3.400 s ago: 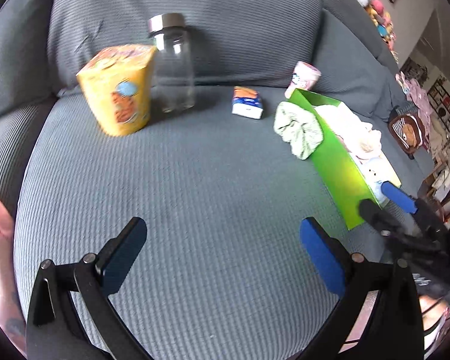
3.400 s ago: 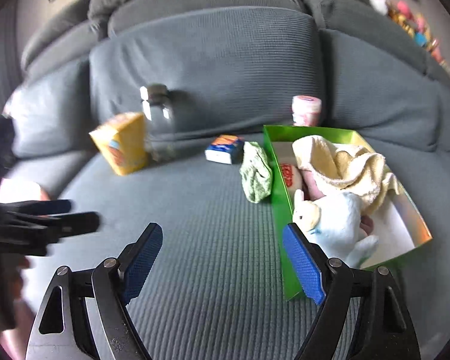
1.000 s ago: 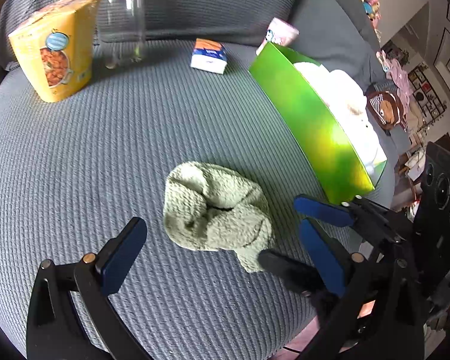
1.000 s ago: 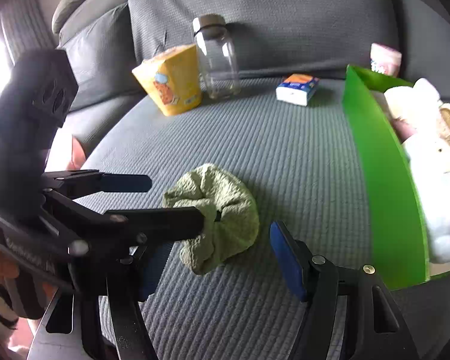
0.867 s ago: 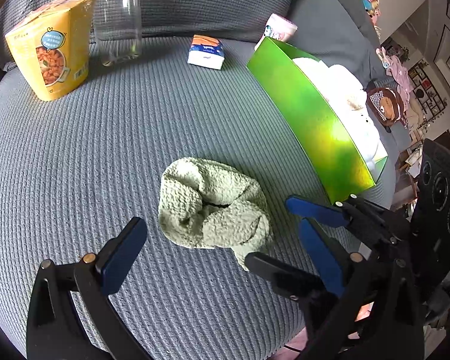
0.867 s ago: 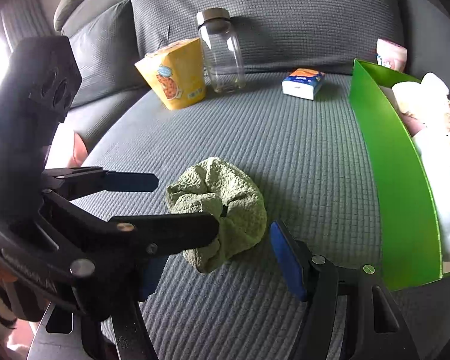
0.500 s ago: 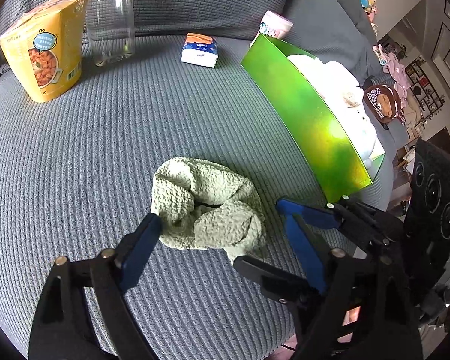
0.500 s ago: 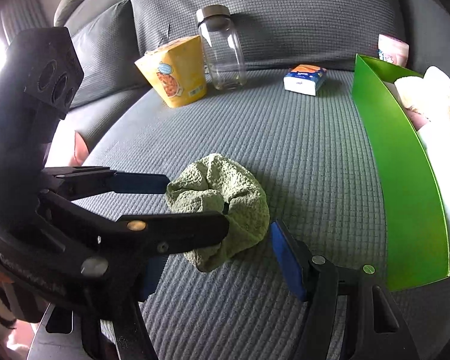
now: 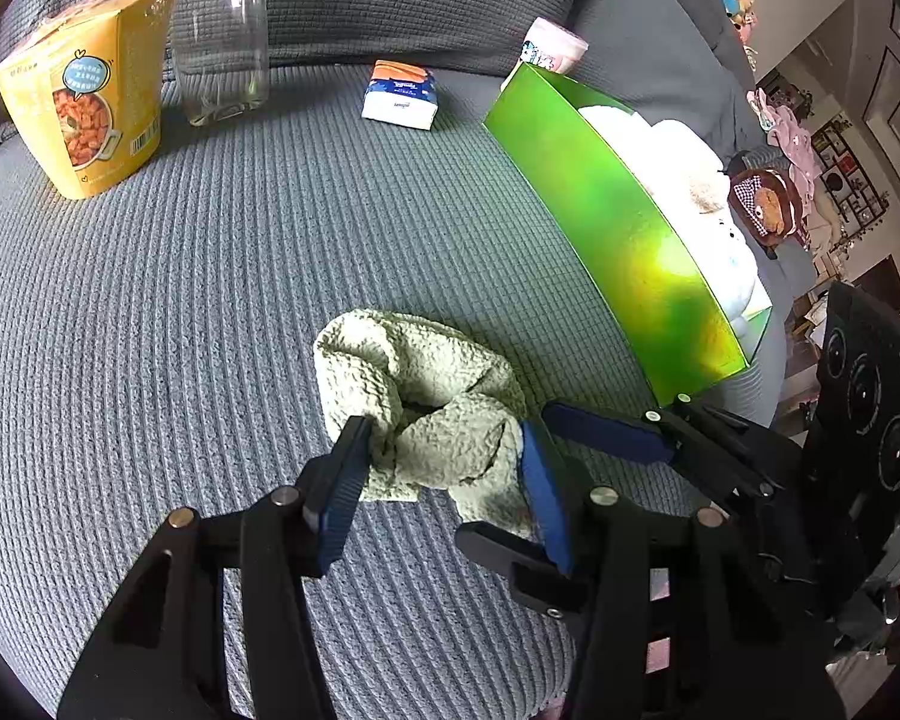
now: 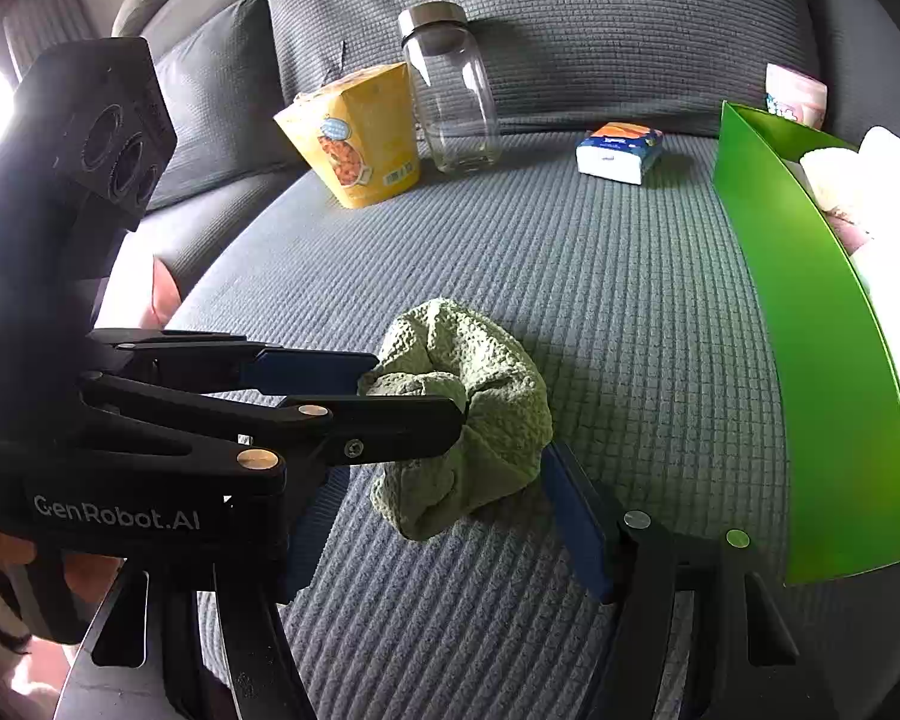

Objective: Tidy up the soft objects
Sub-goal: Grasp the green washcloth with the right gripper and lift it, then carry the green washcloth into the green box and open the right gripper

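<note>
A crumpled light green cloth (image 9: 426, 402) lies on the grey sofa seat (image 9: 210, 276); it also shows in the right wrist view (image 10: 474, 414). My left gripper (image 9: 444, 480) is shut on the near part of the cloth, its blue pads pressing both sides. My right gripper (image 10: 444, 528) is open, its jaws standing either side of the cloth's near end, crossing under the left gripper (image 10: 414, 390). A green box (image 9: 618, 228) with white and cream soft toys stands to the right, also in the right wrist view (image 10: 822, 324).
At the back of the seat stand a yellow snack carton (image 9: 84, 102), a clear glass jar (image 9: 222, 30), a small white and orange packet (image 9: 402, 96) and a pink cup (image 9: 552, 48). The sofa's front edge is close below the grippers.
The left gripper's jaws have closed from wide open onto the green cloth. The right gripper stays open around the cloth's near end.
</note>
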